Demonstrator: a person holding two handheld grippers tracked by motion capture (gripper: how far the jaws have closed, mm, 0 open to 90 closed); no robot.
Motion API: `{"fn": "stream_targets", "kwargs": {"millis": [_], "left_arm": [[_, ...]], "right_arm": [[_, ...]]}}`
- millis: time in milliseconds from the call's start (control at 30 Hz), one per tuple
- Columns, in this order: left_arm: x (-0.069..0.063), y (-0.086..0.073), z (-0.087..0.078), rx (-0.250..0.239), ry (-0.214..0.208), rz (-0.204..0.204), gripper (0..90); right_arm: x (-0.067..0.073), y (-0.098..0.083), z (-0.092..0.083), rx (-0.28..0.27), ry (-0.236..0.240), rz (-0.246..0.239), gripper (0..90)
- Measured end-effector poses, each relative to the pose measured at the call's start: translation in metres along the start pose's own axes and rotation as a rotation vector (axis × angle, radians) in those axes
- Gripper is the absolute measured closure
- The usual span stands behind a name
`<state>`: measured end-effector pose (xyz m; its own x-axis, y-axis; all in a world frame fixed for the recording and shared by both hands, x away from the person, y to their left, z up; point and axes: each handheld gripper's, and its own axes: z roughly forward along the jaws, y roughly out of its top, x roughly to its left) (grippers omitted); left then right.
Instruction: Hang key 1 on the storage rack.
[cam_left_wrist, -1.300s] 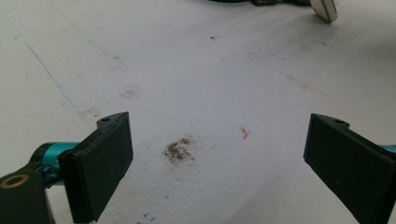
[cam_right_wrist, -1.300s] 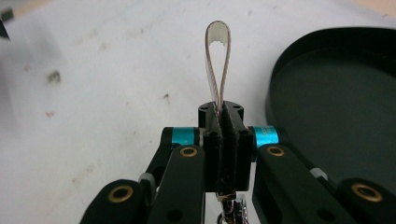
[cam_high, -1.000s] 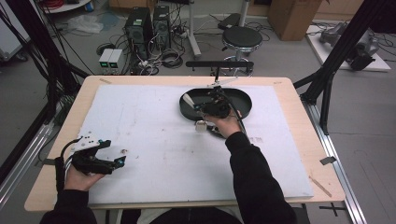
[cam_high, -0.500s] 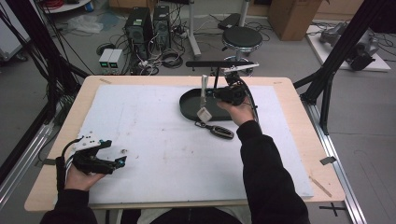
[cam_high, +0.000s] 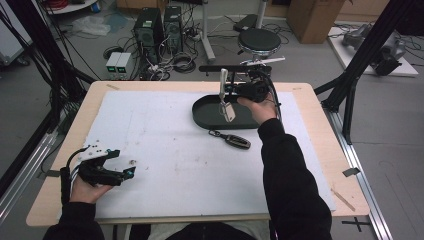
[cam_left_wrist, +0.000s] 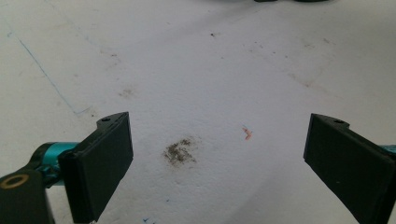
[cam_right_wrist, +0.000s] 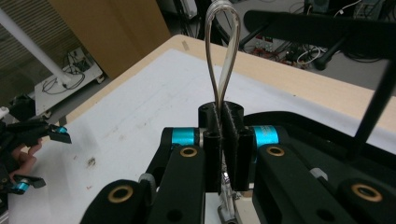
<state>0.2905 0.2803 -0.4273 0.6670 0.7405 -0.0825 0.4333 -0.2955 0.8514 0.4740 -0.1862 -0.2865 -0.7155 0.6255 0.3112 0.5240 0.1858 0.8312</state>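
Desk (cam_high: 320, 165), white sheet on top. Black oval tray (cam_high: 210, 111) at far centre. Right claw (cam_high: 223, 92) raised above tray, jaws clamped on clear strap loop (cam_right_wrist: 223, 51); loop stands upright above jaws, small tag (cam_high: 229, 112) hangs below, over tray. Left claw (cam_high: 127, 171) resting on sheet at near left, jaws wide, nothing between. Car key fob (cam_high: 236, 140) lies on sheet just in front of tray.
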Motion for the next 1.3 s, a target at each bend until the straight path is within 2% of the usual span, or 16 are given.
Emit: {"fn": "stream_targets", "kwargs": {"millis": [233,367,433,600,667,833,1133,1300], "left_arm": [[0.001,0.000,0.001,-0.005,-0.003,-0.006,8.6],[0.002,0.001,0.002,-0.010,-0.004,-0.010,8.7],[0.002,0.001,0.002,-0.010,-0.004,-0.010,8.7],[0.002,0.001,0.002,-0.012,-0.006,-0.009,8.7],[0.002,0.001,0.002,-0.011,-0.006,-0.008,8.7],[0.002,0.001,0.002,-0.016,-0.007,-0.012,8.7],[0.003,0.001,0.002,-0.015,-0.007,-0.010,8.7],[0.003,0.001,0.003,-0.011,-0.007,-0.011,8.7]], "right_arm": [[-0.012,0.013,-0.007,-0.043,-0.009,0.025,87.4],[-0.014,0.021,-0.006,-0.035,-0.016,0.012,87.3],[-0.014,0.025,-0.006,-0.050,-0.009,0.003,87.4],[-0.016,0.033,-0.008,-0.060,-0.017,0.012,87.3],[-0.015,0.037,-0.008,-0.060,-0.036,0.012,87.3],[-0.014,0.044,-0.007,-0.068,-0.025,-0.001,87.3],[-0.017,0.057,-0.003,-0.069,-0.039,-0.004,87.3],[-0.026,0.059,-0.002,-0.082,-0.066,0.028,87.2]]}}
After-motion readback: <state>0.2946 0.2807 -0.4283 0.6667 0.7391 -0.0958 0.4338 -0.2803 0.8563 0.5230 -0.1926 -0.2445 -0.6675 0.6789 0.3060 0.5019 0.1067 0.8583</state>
